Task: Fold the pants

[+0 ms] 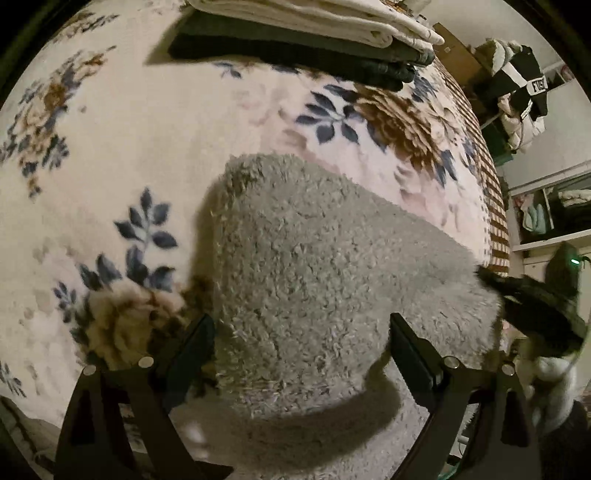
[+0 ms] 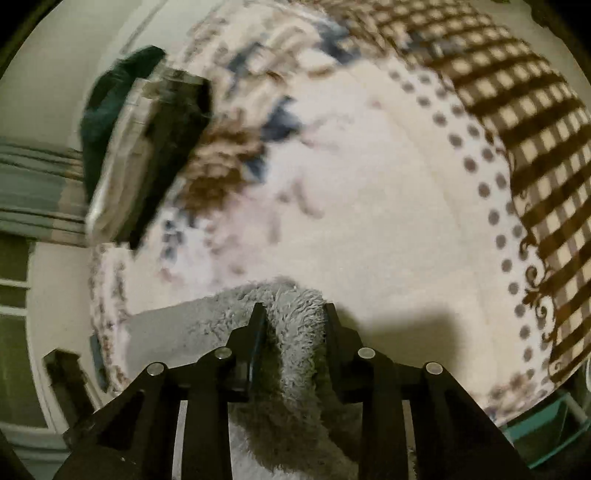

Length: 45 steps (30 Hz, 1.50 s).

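The right gripper [image 2: 293, 314] has its two black fingers pinched on a bunched ridge of the fluffy grey fleece pants [image 2: 295, 354], the pile squeezed up between the pads. The left gripper [image 1: 301, 332] stands with its jaws wide apart, straddling the same grey fleece [image 1: 314, 277] without pressing it. The pants lie partly folded on a cream plush blanket with blue and brown flowers [image 1: 147, 129], near its checked brown border [image 2: 524, 122]. At the far side sits a stack of folded white and dark clothes [image 1: 295, 33]. It looks like mid-fold: next, the left jaws need to close on an edge so both can carry the layer over evenly
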Motion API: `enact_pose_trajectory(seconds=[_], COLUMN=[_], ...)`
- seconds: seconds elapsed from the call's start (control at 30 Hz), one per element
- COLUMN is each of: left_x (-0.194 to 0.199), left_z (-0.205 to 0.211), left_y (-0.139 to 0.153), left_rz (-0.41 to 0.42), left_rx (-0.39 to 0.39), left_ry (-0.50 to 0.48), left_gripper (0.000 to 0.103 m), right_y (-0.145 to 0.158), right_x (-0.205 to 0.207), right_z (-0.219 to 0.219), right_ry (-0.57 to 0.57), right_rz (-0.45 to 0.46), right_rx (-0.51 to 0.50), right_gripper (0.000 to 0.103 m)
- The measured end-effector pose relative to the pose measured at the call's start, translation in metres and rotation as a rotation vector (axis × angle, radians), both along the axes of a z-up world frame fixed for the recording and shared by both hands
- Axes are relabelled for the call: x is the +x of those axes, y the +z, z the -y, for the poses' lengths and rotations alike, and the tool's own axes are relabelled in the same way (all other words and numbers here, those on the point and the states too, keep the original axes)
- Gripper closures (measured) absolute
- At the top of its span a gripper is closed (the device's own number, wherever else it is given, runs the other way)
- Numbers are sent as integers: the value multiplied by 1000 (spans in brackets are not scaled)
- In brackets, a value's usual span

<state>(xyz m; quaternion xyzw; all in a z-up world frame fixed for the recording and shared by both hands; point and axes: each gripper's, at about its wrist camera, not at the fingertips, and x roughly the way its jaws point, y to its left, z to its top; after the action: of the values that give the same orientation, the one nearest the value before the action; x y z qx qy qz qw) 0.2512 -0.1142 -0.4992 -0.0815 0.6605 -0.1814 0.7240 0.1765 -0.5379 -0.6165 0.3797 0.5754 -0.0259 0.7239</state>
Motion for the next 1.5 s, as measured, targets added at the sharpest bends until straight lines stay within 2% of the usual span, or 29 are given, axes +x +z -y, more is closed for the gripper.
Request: enact_pose_trajectory(seconds=[0.07, 0.13, 0.17, 0.23, 0.3, 0.37, 0.47, 0.5, 0.53, 0.57, 0.73, 0.77, 0.83, 0.9, 0.93, 0.97, 1.0, 1.03, 1.13, 1.2, 1.27, 1.37, 1.47, 1.5], left_x=[-1, -1, -1, 1, 4, 6, 5, 4, 2, 0, -10, -10, -12, -14, -15, -16, -16, -16, -12, -7, -2, 4, 6, 6], left_z=[1, 0, -1, -3, -3, -2, 0, 0, 0, 0, -2, -2, -1, 1, 3, 5, 6, 7, 9, 11, 11, 11, 12, 11], left_y=[3, 13, 17, 25, 27, 25, 18, 16, 15, 15, 14, 13, 10, 10, 12, 16, 18, 23, 31, 32, 29, 21, 16, 15], left_rz=[-2, 15, 24, 42, 46, 44, 28, 23, 19, 16, 4, 0, -14, -25, -20, -9, -3, 7, 30, 48, 54, 55, 50, 48], left_rx=[4, 1, -1, -14, -18, -12, -4, 1, 3, 2, 12, 14, 3, -4, 0, 5, 7, 8, 5, 19, 32, 51, 57, 57], left_ry=[-6, -13, -13, -9, -5, -5, -6, -5, -7, -12, -32, -34, -34, -38, -44, -55, -61, -69, -79, -83, -76, -65, -68, -71], left_gripper=[10, 10, 10, 10, 10, 10, 10, 10, 10, 10, 10, 10, 10, 10, 10, 10, 10, 10, 10, 10, 10, 10, 10, 10], right_y=[-16, -12, -4, 19, 30, 25, -10, -24, -39, -45, -6, 0, -1, -15, -22, -25, -23, -11, 31, 47, 53, 47, 18, 8], right_x=[7, 1, -7, -37, -68, -103, -139, -146, -152, -155, -176, -182, -188, -186, -182, -177, -172, -168, -157, -145, -119, -68, -16, -4], right_z=[-5, -2, 0, 4, 4, 2, -7, -11, -17, -21, -21, -19, -16, -17, -19, -22, -24, -25, -22, -17, -11, -10, -15, -19], right_ry=[28, 4, -15, -62, -106, -169, -237, -264, -297, -305, -351, -352, -316, -272, -239, -198, -164, -130, -90, -92, -77, -19, 69, 105], right_rz=[-77, -95, -76, -30, -35, -73, -143, -170, -182, -177, -60, -65, -132, -215, -255, -286, -303, -284, -152, -77, -27, -8, -86, -90], right_rx=[15, 37, 44, 52, 76, 140, 287, 327, 374, 406, 396, 374, 283, 220, 226, 231, 212, 180, 127, 115, 99, 44, 13, 26], right_gripper=[62, 35, 30, 27, 27, 27, 27, 43, 81, 93, 95, 95, 95, 91, 82, 77, 64, 53, 39, 32, 32, 32, 32, 48])
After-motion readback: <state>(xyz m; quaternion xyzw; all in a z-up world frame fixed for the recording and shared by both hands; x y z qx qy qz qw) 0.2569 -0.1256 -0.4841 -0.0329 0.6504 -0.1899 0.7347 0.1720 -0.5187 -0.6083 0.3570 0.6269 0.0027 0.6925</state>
